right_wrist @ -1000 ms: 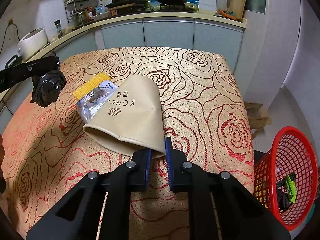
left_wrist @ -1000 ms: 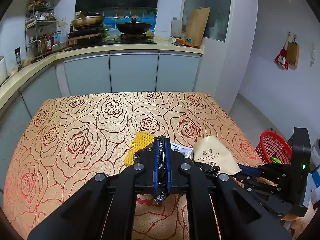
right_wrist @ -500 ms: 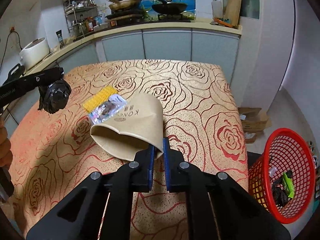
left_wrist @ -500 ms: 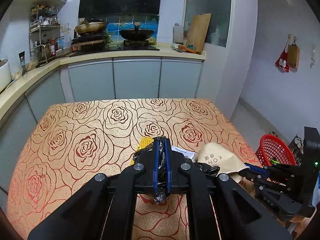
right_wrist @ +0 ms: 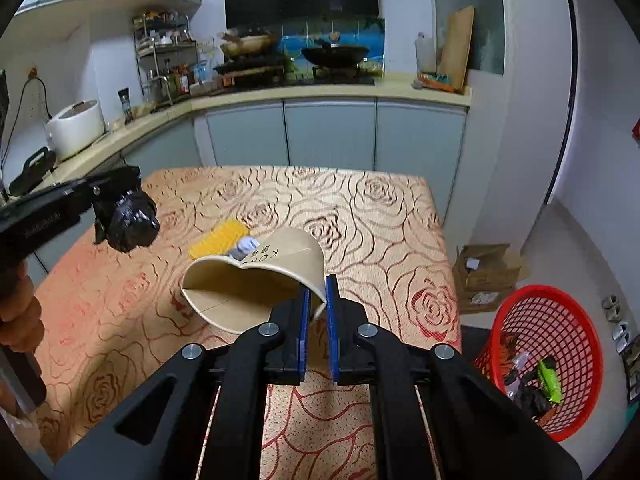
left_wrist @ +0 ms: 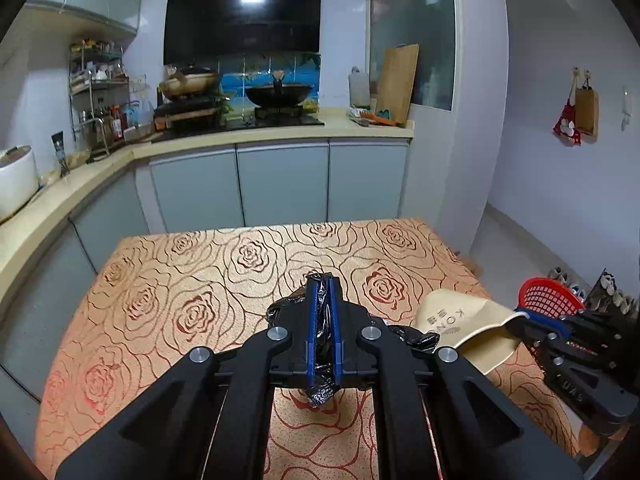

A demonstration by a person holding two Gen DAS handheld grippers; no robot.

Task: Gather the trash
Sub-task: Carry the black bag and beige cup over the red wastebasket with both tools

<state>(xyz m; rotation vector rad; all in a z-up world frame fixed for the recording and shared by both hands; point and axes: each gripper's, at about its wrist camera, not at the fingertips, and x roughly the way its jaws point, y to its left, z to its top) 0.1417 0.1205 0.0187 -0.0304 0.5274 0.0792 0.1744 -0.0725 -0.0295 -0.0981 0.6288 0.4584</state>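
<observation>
1. The tan paper cup point(right_wrist: 256, 276) is held off the tabletop point(right_wrist: 384, 216), lying on its side above the right half of the cloth, its open mouth turned toward the left edge and its narrow base toward the right.
2. The right gripper point(right_wrist: 316, 292) has its blue pads pressed onto the cup's rim wall, one inside and one outside.
3. The red basket point(right_wrist: 548, 356) stands on the floor past the tabletop's right edge, below and right of the cup. I judge the coming move to be a swing to the right and down, and the right hand is clearly the nearer one.
4. The left gripper point(left_wrist: 323, 300) is clamped on a crumpled black plastic bag point(left_wrist: 288, 312), held in the air over the left half of the tabletop, so it is the farther load from the basket.
5. A yellow wrapper point(right_wrist: 218, 238) and a small silvery packet point(right_wrist: 246, 246) lie on the cloth just behind the cup, not yet collected.
</observation>
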